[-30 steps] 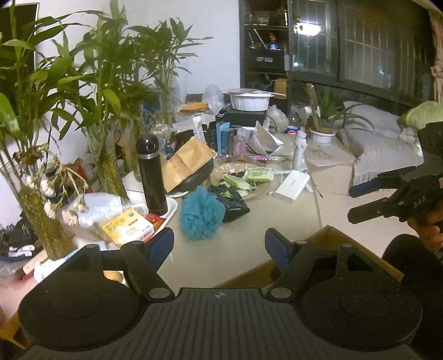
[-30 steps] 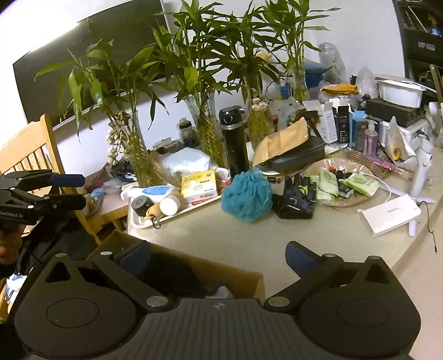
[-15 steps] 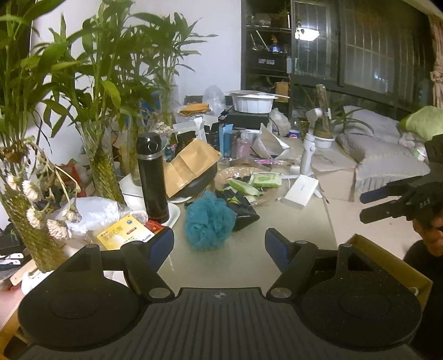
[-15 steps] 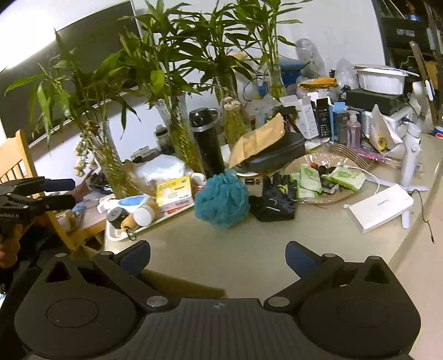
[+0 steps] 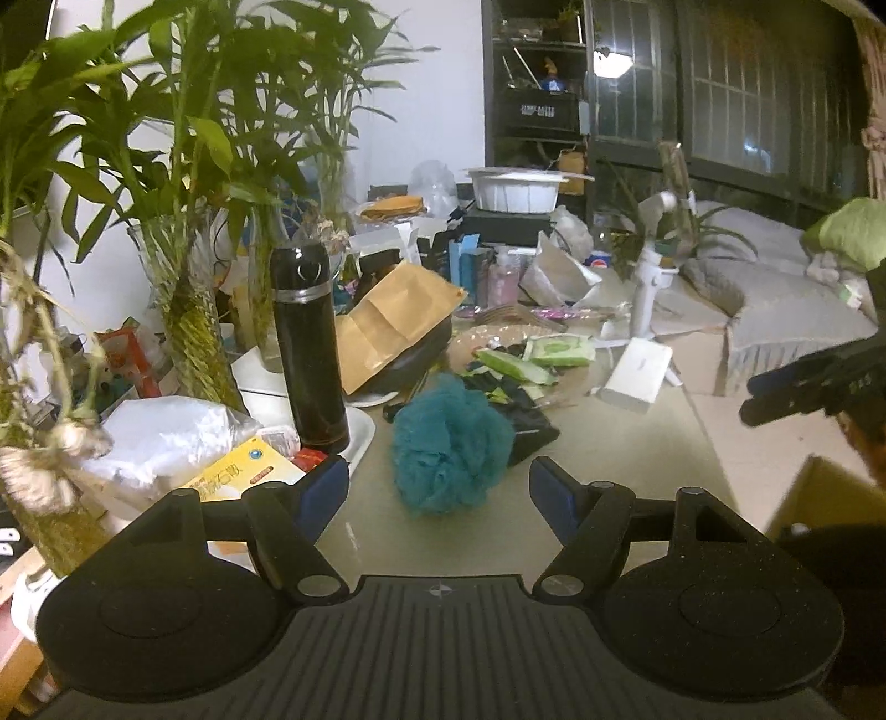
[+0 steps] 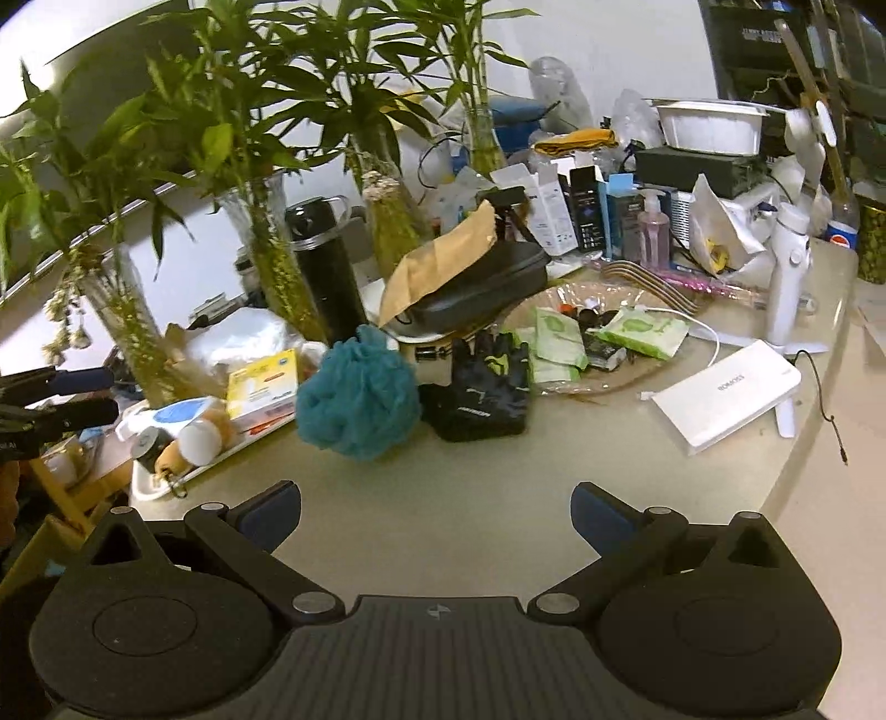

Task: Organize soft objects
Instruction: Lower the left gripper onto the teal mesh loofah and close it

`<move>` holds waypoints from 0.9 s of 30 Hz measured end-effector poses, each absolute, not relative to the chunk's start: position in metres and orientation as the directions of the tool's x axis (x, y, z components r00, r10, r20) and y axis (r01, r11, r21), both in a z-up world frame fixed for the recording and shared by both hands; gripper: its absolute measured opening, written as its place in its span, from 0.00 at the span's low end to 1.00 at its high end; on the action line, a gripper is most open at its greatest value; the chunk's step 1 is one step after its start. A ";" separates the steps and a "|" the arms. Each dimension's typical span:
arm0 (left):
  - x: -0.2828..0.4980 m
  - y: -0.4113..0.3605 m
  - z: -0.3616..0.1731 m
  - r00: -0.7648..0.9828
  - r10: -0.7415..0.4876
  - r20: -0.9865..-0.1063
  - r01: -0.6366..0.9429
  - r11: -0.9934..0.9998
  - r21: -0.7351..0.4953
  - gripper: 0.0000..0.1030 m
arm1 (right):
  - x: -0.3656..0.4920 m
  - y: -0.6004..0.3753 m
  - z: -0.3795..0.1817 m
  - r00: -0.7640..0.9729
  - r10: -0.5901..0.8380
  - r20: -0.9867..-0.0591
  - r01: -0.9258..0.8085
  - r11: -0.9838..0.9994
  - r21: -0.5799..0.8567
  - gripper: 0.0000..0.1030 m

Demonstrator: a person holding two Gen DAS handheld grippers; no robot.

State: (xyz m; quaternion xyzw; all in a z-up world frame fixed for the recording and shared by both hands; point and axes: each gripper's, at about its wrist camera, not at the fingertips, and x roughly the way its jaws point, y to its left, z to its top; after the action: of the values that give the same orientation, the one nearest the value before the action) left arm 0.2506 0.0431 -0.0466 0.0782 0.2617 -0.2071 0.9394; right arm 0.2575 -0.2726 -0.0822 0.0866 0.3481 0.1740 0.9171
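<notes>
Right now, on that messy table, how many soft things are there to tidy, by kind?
Teal bath pouf: 1
Black gloves, in one pile: 1
Green wet-wipe packs: 3
Total: 5

My two handheld grippers, both showing matte black.
Left gripper [image 5: 440,490] and right gripper [image 6: 436,515] are wearing blue finger pads, silver pivot screws, ribbed bodies.

Indoor light falls softly from above; my views are dim, grainy and greenish. A ceiling lamp's reflection [image 5: 609,62] glares in the dark window [image 5: 720,88]. The white wall [image 6: 598,50] washes out brightly. Fisheye bending curves everything toward the edges, corners black. Leaves [image 6: 50,183] at my right view's rim smear with blur.
</notes>
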 end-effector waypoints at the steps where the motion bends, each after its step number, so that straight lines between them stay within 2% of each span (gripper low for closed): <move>1: 0.255 0.043 -0.050 0.777 -0.347 -0.525 0.431 0.901 0.044 0.70 | 0.261 -0.273 -0.085 0.699 0.377 -0.608 -0.254 0.925 0.281 1.00; 15: 0.310 0.046 -0.101 0.749 -0.375 -0.546 0.459 0.888 0.019 0.70 | 0.304 -0.272 -0.111 0.722 0.331 -0.607 -0.225 0.943 0.246 1.00; 27: 0.345 0.028 -0.134 0.703 -0.415 -0.577 0.519 0.854 0.018 0.59 | 0.325 -0.267 -0.130 0.727 0.288 -0.623 -0.217 0.958 0.189 1.00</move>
State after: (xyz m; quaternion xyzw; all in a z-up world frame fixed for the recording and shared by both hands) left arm 0.3452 0.0279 -0.1342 0.0902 0.2892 -0.2544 0.9184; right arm 0.3254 -0.2675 -0.1298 0.0516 0.3435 0.1360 0.9278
